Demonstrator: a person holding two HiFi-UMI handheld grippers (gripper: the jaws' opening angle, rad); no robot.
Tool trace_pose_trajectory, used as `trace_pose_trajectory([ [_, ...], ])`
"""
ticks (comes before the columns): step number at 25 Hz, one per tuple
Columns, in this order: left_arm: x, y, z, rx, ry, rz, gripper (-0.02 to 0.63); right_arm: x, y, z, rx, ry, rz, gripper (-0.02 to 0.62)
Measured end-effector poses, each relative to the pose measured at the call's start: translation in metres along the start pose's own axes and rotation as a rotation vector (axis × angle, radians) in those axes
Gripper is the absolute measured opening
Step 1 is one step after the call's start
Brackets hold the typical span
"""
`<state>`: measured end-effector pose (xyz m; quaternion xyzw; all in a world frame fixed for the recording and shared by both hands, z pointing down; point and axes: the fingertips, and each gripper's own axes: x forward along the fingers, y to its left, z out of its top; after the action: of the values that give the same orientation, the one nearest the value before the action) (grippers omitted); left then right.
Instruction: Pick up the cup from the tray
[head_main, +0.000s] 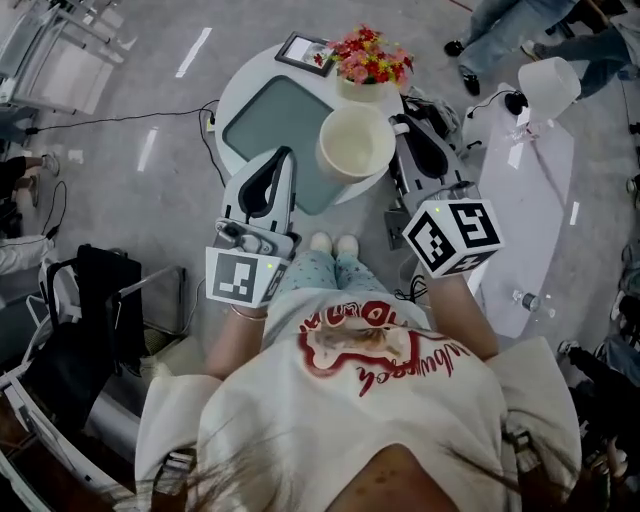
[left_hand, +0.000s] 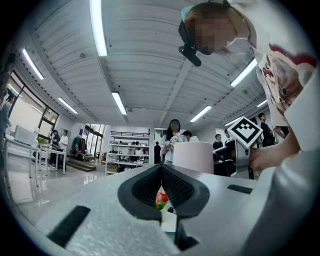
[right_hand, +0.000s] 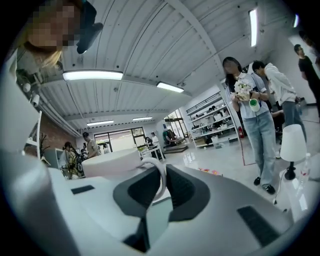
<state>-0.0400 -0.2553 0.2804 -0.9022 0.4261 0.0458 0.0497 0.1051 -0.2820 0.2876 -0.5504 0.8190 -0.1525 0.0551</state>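
Observation:
A cream cup (head_main: 355, 143) hangs over the right part of the grey-green tray (head_main: 262, 125) on a round white table (head_main: 236, 88). My right gripper (head_main: 403, 126) is shut on the cup's handle (right_hand: 161, 176), and the thin white loop runs between its dark pads. In the right gripper view the cup's body (right_hand: 111, 162) shows to the left of my right gripper (right_hand: 161, 172). My left gripper (head_main: 286, 156) hovers over the tray's near left side, shut and holding nothing. In the left gripper view the cup (left_hand: 193, 156) stands just beyond and right of my left gripper (left_hand: 161, 170).
A pot of red and yellow flowers (head_main: 370, 58) and a small picture frame (head_main: 305, 52) stand at the table's far edge. On the right a long white table (head_main: 530, 215) carries a white lamp (head_main: 548, 88). A black chair (head_main: 100, 300) stands at my left. Several people stand around the room.

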Motion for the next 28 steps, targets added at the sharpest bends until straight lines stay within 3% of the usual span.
trace_pose_trajectory([
  [11, -0.058, -0.016, 0.016, 0.020, -0.040, 0.010, 0.014, -0.043, 0.043, -0.006, -0.030, -0.005, 0.016, 0.048],
  [22, -0.203, -0.067, 0.054, 0.011, -0.081, -0.052, 0.014, -0.165, 0.133, -0.038, -0.003, -0.034, -0.067, 0.048],
  [28, -0.266, -0.093, 0.066, 0.004, -0.060, -0.068, 0.014, -0.225, 0.178, -0.049, -0.012, -0.040, -0.081, 0.048],
])
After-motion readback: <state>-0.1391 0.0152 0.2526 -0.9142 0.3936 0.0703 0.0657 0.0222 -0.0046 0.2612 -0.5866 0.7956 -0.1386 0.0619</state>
